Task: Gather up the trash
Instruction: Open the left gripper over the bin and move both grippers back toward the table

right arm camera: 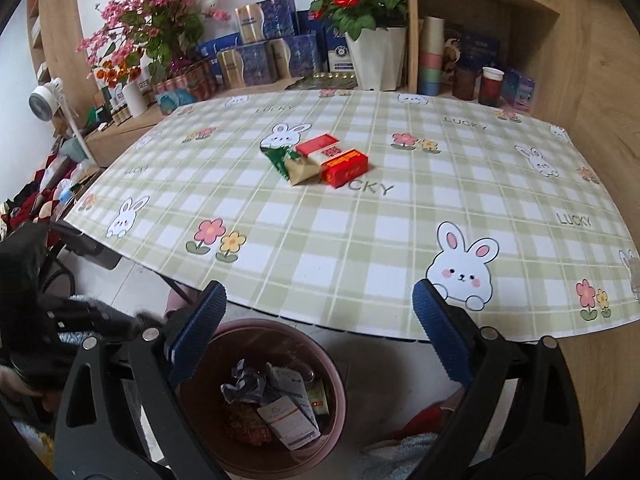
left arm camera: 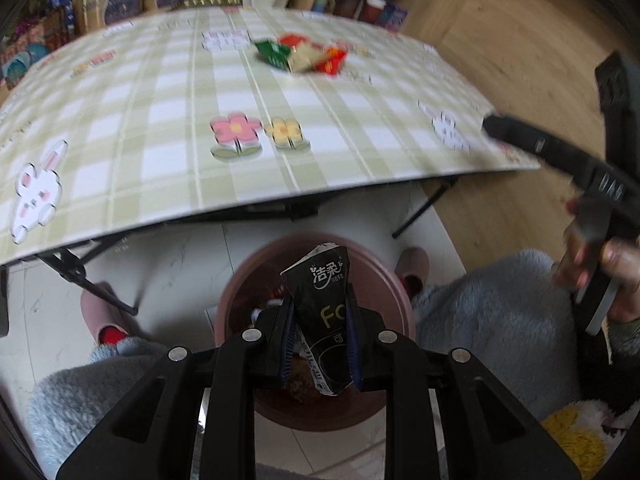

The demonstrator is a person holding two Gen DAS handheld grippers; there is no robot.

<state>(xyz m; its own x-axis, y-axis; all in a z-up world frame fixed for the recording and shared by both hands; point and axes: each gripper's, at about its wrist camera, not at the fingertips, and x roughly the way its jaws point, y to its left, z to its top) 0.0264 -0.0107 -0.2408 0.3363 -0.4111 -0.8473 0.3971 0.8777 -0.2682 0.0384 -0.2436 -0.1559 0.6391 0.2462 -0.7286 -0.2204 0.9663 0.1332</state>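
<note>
Black tissue wrapper [left arm camera: 322, 316] sits pinched between the left fingers [left arm camera: 289, 322] above the bin [left arm camera: 394, 292]; right fingers [right arm camera: 440, 332] gape, empty.

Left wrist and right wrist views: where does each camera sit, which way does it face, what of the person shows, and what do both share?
Left wrist: on the left gripper, facing down over the pink trash bin, jaws shut on a black tissue packet; fleece-clad knees, slippers and the right hand show.
Right wrist: on the right gripper, facing across the checked table, jaws open and empty; little of the person shows.
Shared: the bin, the table and the pile of wrappers.
</note>
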